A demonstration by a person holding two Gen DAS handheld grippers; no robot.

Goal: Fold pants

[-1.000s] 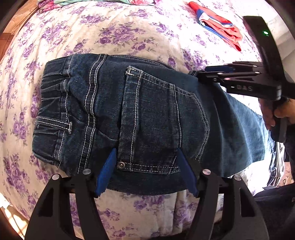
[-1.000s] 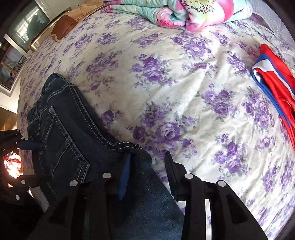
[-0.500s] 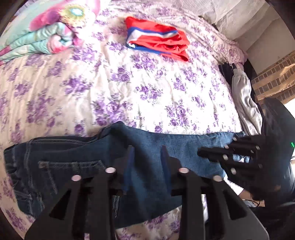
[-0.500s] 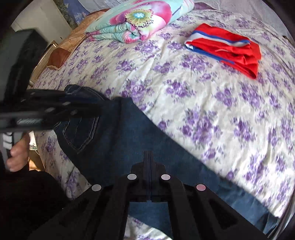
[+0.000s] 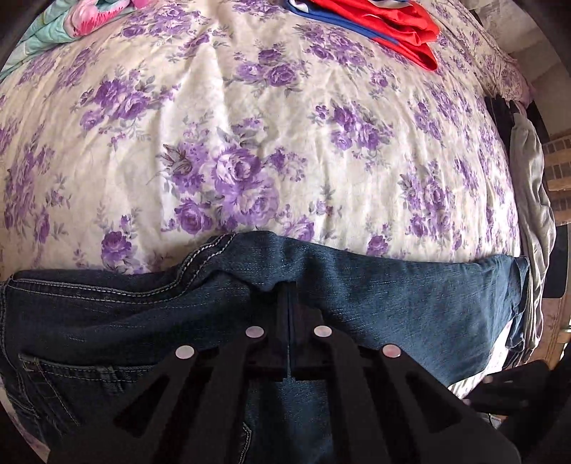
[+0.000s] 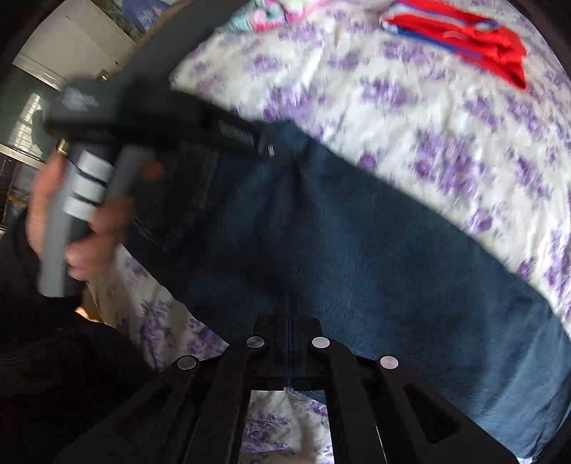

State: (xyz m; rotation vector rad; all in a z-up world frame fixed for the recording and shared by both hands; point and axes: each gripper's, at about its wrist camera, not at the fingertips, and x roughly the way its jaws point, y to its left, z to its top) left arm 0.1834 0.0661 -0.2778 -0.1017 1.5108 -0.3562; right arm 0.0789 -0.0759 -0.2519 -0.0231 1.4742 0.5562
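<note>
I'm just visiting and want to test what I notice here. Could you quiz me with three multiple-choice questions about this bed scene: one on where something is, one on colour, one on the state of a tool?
1. Where do the jeans lie?
A. on the floral bed
B. on a chair
C. on the floor

2. What colour is the garment at the far side?
A. green
B. yellow
C. red and blue

3. How stand the left gripper's jaws?
A. wide open
B. shut on denim
C. out of sight

Answers: 1 A, purple-flowered sheet surrounds them; 2 C, red with a blue band; 3 B, jaws meet and pucker the fabric.
</note>
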